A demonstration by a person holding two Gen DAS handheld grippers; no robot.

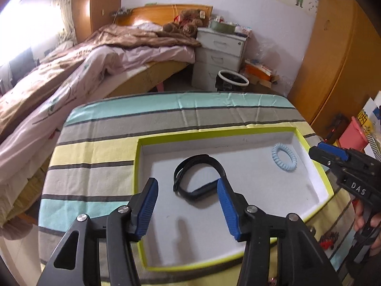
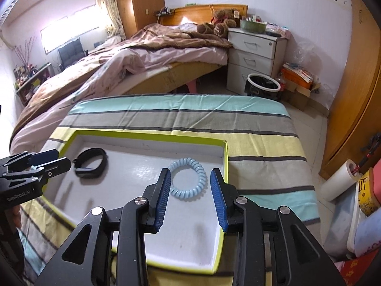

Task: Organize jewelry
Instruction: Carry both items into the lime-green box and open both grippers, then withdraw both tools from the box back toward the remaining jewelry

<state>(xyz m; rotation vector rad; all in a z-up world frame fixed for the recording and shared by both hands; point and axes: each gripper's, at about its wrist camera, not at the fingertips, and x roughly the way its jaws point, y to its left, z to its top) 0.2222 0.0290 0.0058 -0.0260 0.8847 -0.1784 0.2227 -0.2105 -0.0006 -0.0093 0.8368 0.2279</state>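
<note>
1. Left gripper [image 1: 188, 186]: jaws spread wide, nothing pinched, hovering over the near-left part of the tray [image 1: 238, 128]. Blue pads [image 1: 148, 205] facing each other across the gap.
2. Black bracelet [image 1: 198, 177]: lying flat on the tray's white floor, just ahead of the left fingertips, nearer the right one. From the left wrist view, that pad overlaps the band's edge; contact cannot be told. Band looped, with its flatter side toward the gripper.
3. Right gripper [image 2: 190, 176]: jaws parted, nothing clamped, tips straddling the light blue spiral bracelet [image 2: 187, 178]. Coil sits between the pads on the tray floor; touching or not cannot be told from the right wrist view.
4. Spiral bracelet position: right side of tray, close to the right wall, well apart from the black bracelet.
5. Cross-check: in the left wrist view, right gripper seen at the tray's right edge, the coil beyond its tips, jaws slightly apart; in the right wrist view, left gripper seen beside the black band at the tray's left side.
6. Tray: white inside, yellow-green rim, resting on striped cloth [image 1: 100, 124] covering the table.
7. Background: bed [image 1: 119, 47], teddy bear [image 1: 185, 22], white drawer unit [image 1: 219, 57], bin [image 1: 232, 81] beyond the table.
</note>
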